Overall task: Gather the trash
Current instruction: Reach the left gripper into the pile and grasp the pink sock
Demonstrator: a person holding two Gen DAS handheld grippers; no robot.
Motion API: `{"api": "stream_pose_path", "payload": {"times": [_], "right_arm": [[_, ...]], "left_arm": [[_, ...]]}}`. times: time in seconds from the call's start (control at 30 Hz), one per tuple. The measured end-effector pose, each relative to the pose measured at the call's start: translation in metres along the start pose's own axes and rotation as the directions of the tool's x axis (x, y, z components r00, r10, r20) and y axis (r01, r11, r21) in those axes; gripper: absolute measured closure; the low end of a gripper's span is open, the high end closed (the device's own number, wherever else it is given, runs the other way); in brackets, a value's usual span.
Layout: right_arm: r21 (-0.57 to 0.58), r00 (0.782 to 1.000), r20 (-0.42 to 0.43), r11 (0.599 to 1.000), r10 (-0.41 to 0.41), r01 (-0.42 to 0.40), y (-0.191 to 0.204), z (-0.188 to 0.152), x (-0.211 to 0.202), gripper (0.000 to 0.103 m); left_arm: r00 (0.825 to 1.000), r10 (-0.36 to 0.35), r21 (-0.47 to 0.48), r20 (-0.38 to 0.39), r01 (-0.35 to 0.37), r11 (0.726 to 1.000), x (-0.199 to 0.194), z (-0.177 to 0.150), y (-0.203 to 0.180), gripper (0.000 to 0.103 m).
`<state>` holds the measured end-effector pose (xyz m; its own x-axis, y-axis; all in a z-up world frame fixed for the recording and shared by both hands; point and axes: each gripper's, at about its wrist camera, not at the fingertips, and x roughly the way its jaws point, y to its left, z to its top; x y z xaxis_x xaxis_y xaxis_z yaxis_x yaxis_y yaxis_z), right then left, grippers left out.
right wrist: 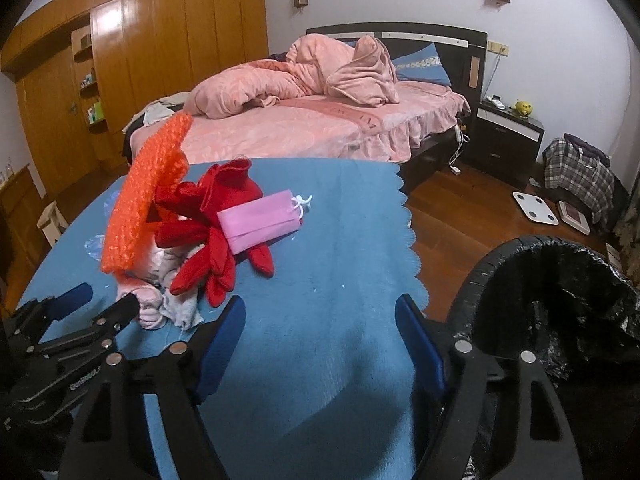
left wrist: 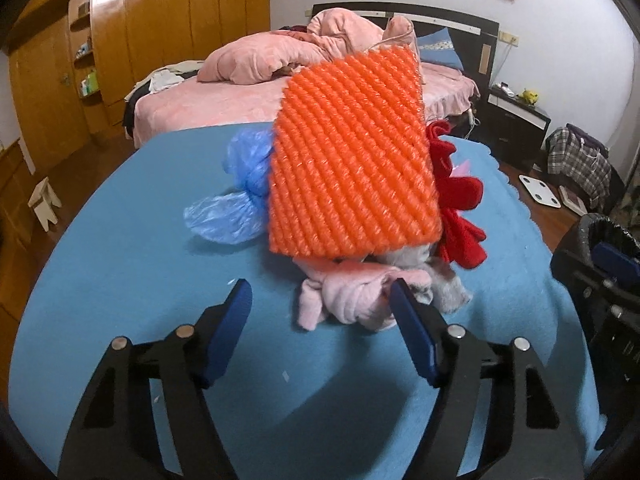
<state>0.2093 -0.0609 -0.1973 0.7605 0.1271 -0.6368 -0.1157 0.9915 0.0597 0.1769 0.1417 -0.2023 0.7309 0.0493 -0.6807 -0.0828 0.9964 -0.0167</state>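
Note:
A pile of items lies on the blue tablecloth [left wrist: 120, 264]. An orange bubble-wrap sheet [left wrist: 352, 152] leans on top of it, with a crumpled blue plastic bag [left wrist: 240, 196] to its left and red gloves [left wrist: 460, 212] to its right. Pale pink cloth [left wrist: 352, 300] is bunched at the front. My left gripper [left wrist: 324, 320] stands open just short of the pink cloth, its right finger [left wrist: 412, 328] at the cloth's edge. The right wrist view also shows a pink pouch [right wrist: 260, 224] on the red gloves [right wrist: 216, 248]. My right gripper [right wrist: 320, 332] is open over bare cloth, right of the pile.
A bin with a black liner [right wrist: 560, 300] stands at the table's right side, close to my right gripper. The tablecloth's scalloped edge [right wrist: 412, 248] runs beside it. Beyond are a bed with pink bedding [right wrist: 300, 120], a wooden wardrobe [right wrist: 140, 60] and a nightstand [right wrist: 508, 136].

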Motion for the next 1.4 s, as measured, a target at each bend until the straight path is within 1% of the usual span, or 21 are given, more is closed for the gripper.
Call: {"api": "stream_pose_path", "payload": {"times": [0.07, 0.13, 0.17, 0.27, 0.33, 0.37, 0.4, 0.57, 0.63, 0.67, 0.7, 0.73, 0.87, 0.93, 1.03, 1.1, 1.13, 1.17, 1.2, 1.3, 1.4], "right_arm": [[-0.001, 1.000, -0.002, 1.000, 0.001, -0.001, 0.000, 0.000, 0.001, 0.027], [-0.002, 1.000, -0.005, 1.000, 0.001, -0.001, 0.000, 0.000, 0.003, 0.027], [-0.004, 1.000, -0.007, 1.000, 0.000, -0.001, 0.000, 0.000, 0.003, 0.027], [-0.006, 1.000, -0.009, 1.000, 0.000, 0.000, 0.000, -0.001, 0.003, 0.027], [-0.008, 1.000, -0.009, 1.000, 0.001, -0.001, 0.001, -0.001, 0.003, 0.027], [-0.011, 1.000, -0.009, 1.000, 0.004, -0.004, 0.002, -0.002, 0.002, 0.027], [-0.013, 1.000, -0.008, 1.000, 0.007, -0.007, 0.003, -0.002, 0.001, 0.027], [-0.025, 1.000, -0.007, 0.999, 0.024, -0.024, 0.012, -0.005, 0.000, 0.027], [-0.027, 1.000, -0.010, 0.999, 0.023, -0.023, 0.014, -0.006, 0.000, 0.027], [-0.024, 1.000, -0.012, 0.999, 0.021, -0.022, 0.013, -0.007, 0.001, 0.027], [-0.021, 1.000, -0.013, 1.000, 0.019, -0.020, 0.013, -0.007, 0.001, 0.027], [-0.019, 1.000, -0.013, 1.000, 0.015, -0.016, 0.012, -0.007, 0.001, 0.027], [-0.007, 1.000, -0.012, 1.000, -0.001, 0.001, 0.003, -0.004, 0.000, 0.027], [-0.006, 1.000, -0.012, 1.000, -0.007, 0.007, -0.001, -0.004, 0.001, 0.027], [0.000, 1.000, -0.019, 1.000, -0.012, 0.012, -0.005, -0.004, 0.004, 0.027], [0.005, 1.000, -0.023, 1.000, -0.012, 0.013, -0.006, -0.005, 0.006, 0.027], [0.005, 1.000, -0.023, 1.000, -0.012, 0.012, -0.007, -0.005, 0.006, 0.027], [0.004, 1.000, -0.022, 1.000, -0.012, 0.012, -0.007, -0.005, 0.006, 0.027], [0.005, 1.000, -0.023, 1.000, -0.011, 0.011, -0.007, -0.005, 0.006, 0.027], [0.004, 1.000, -0.027, 1.000, -0.005, 0.005, -0.006, -0.006, 0.007, 0.027], [-0.001, 1.000, -0.025, 1.000, 0.012, -0.012, 0.000, -0.006, 0.006, 0.027]], "left_arm": [[1.000, -0.024, 0.008, -0.005, 0.024, 1.000, 0.005, 0.000, -0.003, 0.046], [0.997, -0.072, 0.017, -0.008, 0.072, 0.997, 0.007, 0.001, -0.006, 0.067], [0.996, -0.088, 0.025, -0.006, 0.088, 0.996, 0.007, 0.001, -0.008, 0.073], [0.996, -0.090, 0.033, 0.006, 0.090, 0.995, 0.007, -0.001, -0.013, 0.076], [0.995, -0.103, 0.010, 0.013, 0.103, 0.995, 0.004, -0.001, -0.009, 0.093], [0.995, -0.102, 0.007, 0.016, 0.102, 0.995, 0.002, -0.001, -0.008, 0.096], [0.995, -0.097, 0.014, 0.024, 0.096, 0.995, -0.002, -0.002, -0.006, 0.103], [0.997, -0.082, 0.001, 0.007, 0.082, 0.997, -0.013, -0.012, 0.012, 0.103], [0.995, -0.095, -0.018, -0.005, 0.095, 0.995, -0.015, -0.014, 0.019, 0.098], [0.995, -0.098, -0.020, -0.006, 0.098, 0.995, -0.015, -0.013, 0.019, 0.093], [0.995, -0.099, -0.019, -0.005, 0.099, 0.995, -0.015, -0.012, 0.018, 0.077], [0.995, -0.100, -0.015, 0.000, 0.100, 0.995, -0.015, -0.010, 0.016, 0.064], [0.992, -0.124, -0.011, -0.008, 0.124, 0.992, -0.004, -0.006, 0.004, 0.051], [0.992, -0.126, -0.011, -0.030, 0.126, 0.992, 0.005, -0.005, -0.004, 0.038], [0.990, -0.129, -0.003, -0.063, 0.129, 0.992, 0.015, -0.004, -0.012, 0.032], [0.989, -0.115, -0.002, -0.088, 0.115, 0.993, 0.022, -0.004, -0.013, 0.035], [0.989, -0.115, -0.011, -0.094, 0.115, 0.993, 0.023, -0.004, -0.011, 0.048], [0.988, -0.122, -0.024, -0.092, 0.120, 0.992, 0.023, -0.004, -0.009, 0.054], [0.988, -0.133, -0.036, -0.084, 0.130, 0.991, 0.021, -0.004, -0.005, 0.056], [0.990, -0.124, -0.019, -0.062, 0.123, 0.992, 0.009, -0.005, 0.002, 0.064], [0.994, -0.104, -0.023, -0.047, 0.103, 0.994, -0.007, -0.012, 0.016, 0.064]]}}
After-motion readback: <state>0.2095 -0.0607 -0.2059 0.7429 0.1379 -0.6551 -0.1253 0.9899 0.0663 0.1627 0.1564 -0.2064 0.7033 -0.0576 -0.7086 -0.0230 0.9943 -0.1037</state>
